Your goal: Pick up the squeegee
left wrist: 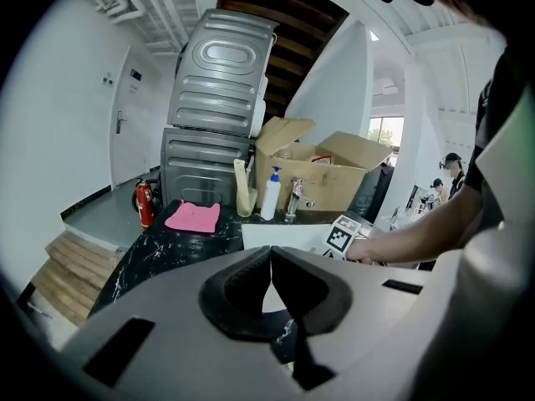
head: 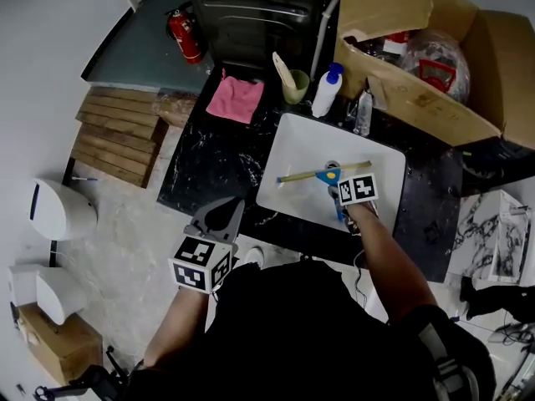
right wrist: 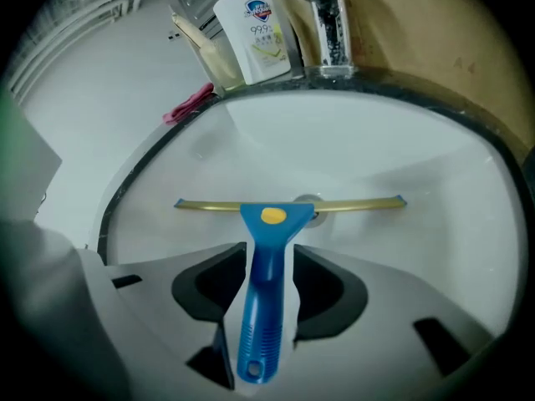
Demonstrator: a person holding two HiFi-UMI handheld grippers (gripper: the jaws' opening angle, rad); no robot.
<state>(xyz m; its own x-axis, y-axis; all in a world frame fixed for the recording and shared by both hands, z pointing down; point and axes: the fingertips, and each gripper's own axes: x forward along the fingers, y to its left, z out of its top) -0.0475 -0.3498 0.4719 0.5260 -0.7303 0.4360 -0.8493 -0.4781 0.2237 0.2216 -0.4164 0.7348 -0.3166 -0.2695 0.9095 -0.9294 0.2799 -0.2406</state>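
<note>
Squeegee [right wrist: 261, 307] between released right tongs [right wrist: 266, 257] | left tongs [left wrist: 270, 257] clenched | bottle [right wrist: 255, 33] label "999"

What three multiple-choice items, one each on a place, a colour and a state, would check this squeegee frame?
1. Where does the squeegee lie?
A. in the white sink
B. on the black counter
C. in the cardboard box

2. What colour is its handle?
A. red
B. green
C. blue

3. How do the jaws of the right gripper stand?
A. shut, with nothing between them
B. apart, with the handle between them and a gap on each side
C. clamped on the soap bottle

Answers:
1 A: the blade lies across the sink's white basin.
2 C: the ribbed grip is blue, with a yellow dot near the blade.
3 B: the right gripper view shows bare space between each pad and the handle.
</note>
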